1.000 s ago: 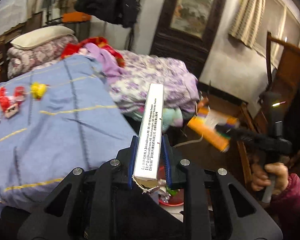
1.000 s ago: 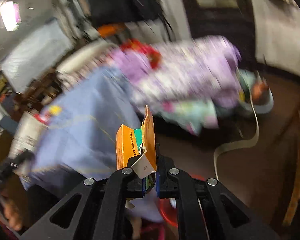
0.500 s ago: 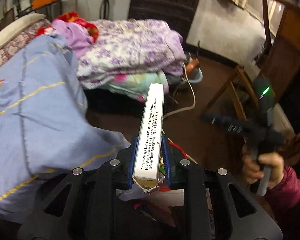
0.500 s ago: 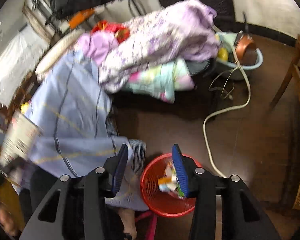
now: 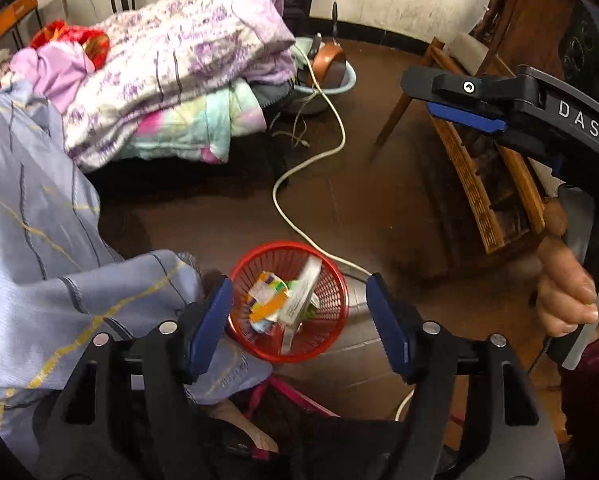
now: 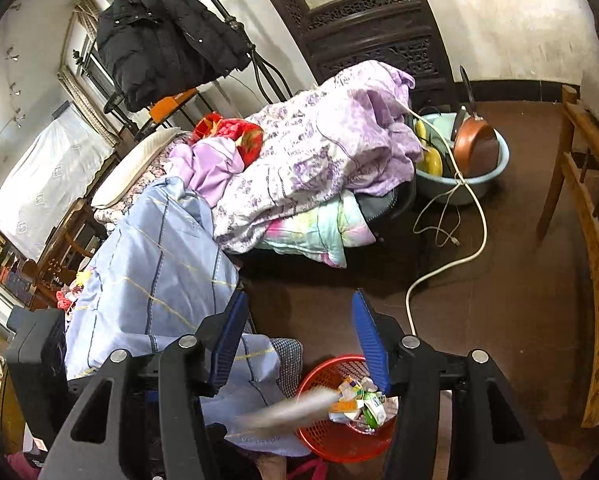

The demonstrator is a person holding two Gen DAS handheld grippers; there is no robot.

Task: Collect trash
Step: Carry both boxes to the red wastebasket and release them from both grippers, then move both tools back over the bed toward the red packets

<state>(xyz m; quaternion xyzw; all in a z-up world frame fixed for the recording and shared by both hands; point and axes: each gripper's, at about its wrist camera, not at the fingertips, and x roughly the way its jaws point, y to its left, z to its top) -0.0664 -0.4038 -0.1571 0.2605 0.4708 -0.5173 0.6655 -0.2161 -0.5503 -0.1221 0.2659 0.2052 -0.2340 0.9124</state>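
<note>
1. The left hand-held gripper [image 5: 299, 312] hangs over the red basket [image 5: 331, 292] on the floor, its jaws just opened wide with nothing between them. The long white carton [image 5: 301, 296] it let go is dropping in, blurred and tilted against the basket's far side.

2. The right hand-held gripper [image 6: 297, 336] has also just spread its jaws, and nothing sits between them. From the left wrist view it shows off to the side at the right [image 5: 459, 104], held in a hand [image 5: 563, 292]; only its upper finger can be seen there.

3. Done, as far as can be judged: both pieces are out of the jaws. The basket already holds an orange packet [image 5: 265, 310] among crumpled wrappers, and the white carton is a pale streak [image 6: 291, 408] across the rim in the right wrist view — likely still falling rather than settled.

4. Left to do: the blue sheet [image 6: 151, 272] over the bed carries a few small red and yellow bits near its far edge [image 6: 73, 284] — whether they are trash I cannot tell. The floor around the basket shows a white cable [image 5: 299, 168] and a basin [image 6: 495, 168] of pans, but no obvious litter.

5. The next step is probably checking that the carton stays inside, then going for more.
</note>
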